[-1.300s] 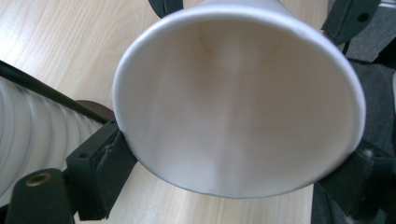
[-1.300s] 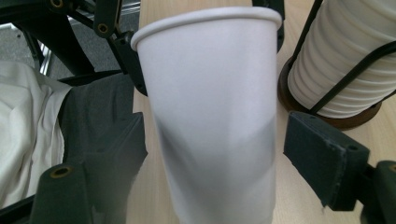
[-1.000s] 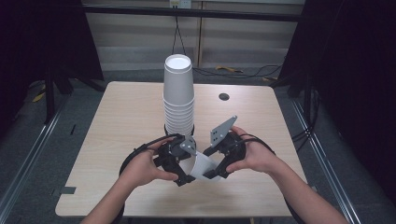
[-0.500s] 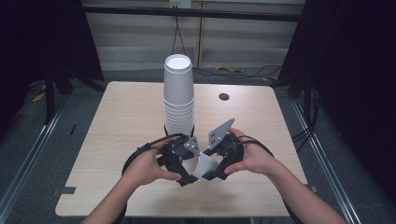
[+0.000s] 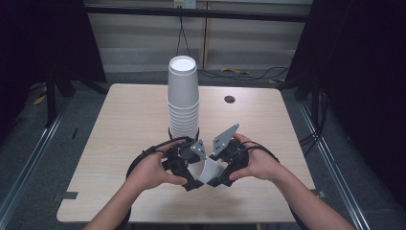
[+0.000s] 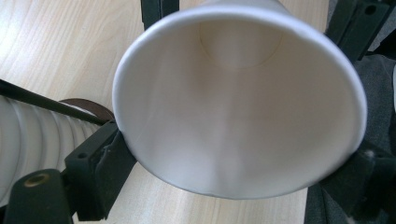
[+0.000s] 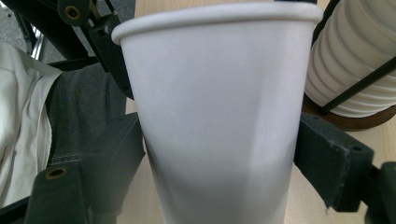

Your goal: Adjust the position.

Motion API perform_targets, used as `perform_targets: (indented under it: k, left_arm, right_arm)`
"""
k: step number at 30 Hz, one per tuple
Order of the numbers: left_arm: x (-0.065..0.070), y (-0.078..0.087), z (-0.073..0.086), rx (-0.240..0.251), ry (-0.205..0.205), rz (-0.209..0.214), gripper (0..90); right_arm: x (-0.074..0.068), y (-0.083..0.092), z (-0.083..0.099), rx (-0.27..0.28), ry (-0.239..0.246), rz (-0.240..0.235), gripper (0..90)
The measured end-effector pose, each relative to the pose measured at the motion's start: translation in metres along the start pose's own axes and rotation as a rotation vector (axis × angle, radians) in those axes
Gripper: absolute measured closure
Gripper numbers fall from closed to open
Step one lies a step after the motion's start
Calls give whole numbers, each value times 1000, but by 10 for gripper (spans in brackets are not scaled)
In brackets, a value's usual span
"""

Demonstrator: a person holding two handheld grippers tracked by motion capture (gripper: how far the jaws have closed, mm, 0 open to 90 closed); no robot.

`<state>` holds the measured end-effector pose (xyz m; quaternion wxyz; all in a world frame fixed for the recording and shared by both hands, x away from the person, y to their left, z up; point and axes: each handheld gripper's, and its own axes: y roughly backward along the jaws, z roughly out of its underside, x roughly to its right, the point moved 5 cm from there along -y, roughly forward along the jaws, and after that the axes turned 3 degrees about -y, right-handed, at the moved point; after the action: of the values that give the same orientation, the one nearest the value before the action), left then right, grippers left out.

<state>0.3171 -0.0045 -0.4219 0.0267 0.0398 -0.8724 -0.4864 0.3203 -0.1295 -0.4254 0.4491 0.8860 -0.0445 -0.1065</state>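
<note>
The high view looks forward and down on the bench (image 5: 119, 124) from above the person's side, taking in its whole top. The left gripper view sits very close to a paper cup (image 6: 238, 98), facing straight into its mouth. The right gripper view is just as near, facing the cup's outer wall. All three share the cup and the cup stack (image 5: 183, 96).

Paper cup (image 7: 215, 116) matt white, smooth; table (image 5: 124, 120) pale wood-grain laminate; hand-held gripper pads (image 7: 334, 163) rough blk rubber.
</note>
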Motion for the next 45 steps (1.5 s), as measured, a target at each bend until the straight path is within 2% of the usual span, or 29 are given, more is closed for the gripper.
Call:
perform_targets:
  k: [4, 10, 15, 22, 24, 25, 29, 32, 35, 37, 39, 40, 43, 45]
  left_arm:
    - [1, 0, -1, -5, 7, 7, 125]
    - [0, 0, 0, -24, -9, 8, 125]
    - [1, -1, -1, -20, -2, 3, 125]
    - [1, 1, -1, -48, -16, 6, 125]
    - [2, 1, -2, -48, -5, 2, 125]
    - [1, 1, -2, -63, -21, 2, 125]
    - [0, 2, -2, -89, -40, 0, 125]
    - [1, 2, -3, -83, -21, 0, 124]
    - [0, 3, -3, -101, -32, 0, 124]
    - [1, 2, -4, -87, -15, 1, 124]
    - [0, 2, -4, -89, -18, 1, 124]
    - [1, 2, -5, -80, -4, -4, 125]
    - [-1, 3, -5, -85, -15, -6, 124]
    - [-1, 3, -5, -72, 5, -4, 124]
  right_arm:
    - [0, -1, 0, -6, 1, -4, 189]
    - [-1, -2, 0, -16, 2, -3, 191]
    - [-2, -2, 0, -16, 2, -2, 191]
    - [-2, -3, 0, -9, 1, -5, 191]
    - [-2, -3, 0, -8, 3, -5, 191]
    - [-2, -4, 0, -9, 2, -6, 191]
    - [-2, -4, 0, -6, 3, -4, 191]
    - [-2, -5, 1, -1, -2, -7, 189]
    - [-2, -5, 1, 7, -3, -2, 187]
    - [-2, -6, 2, 10, -6, 0, 186]
    - [-2, -5, 2, 11, -8, 1, 186]
    - [-1, -6, 2, 15, -8, 2, 184]
    - [-1, -6, 2, 25, -9, 4, 182]
    - [0, -6, 2, 35, -14, 8, 183]
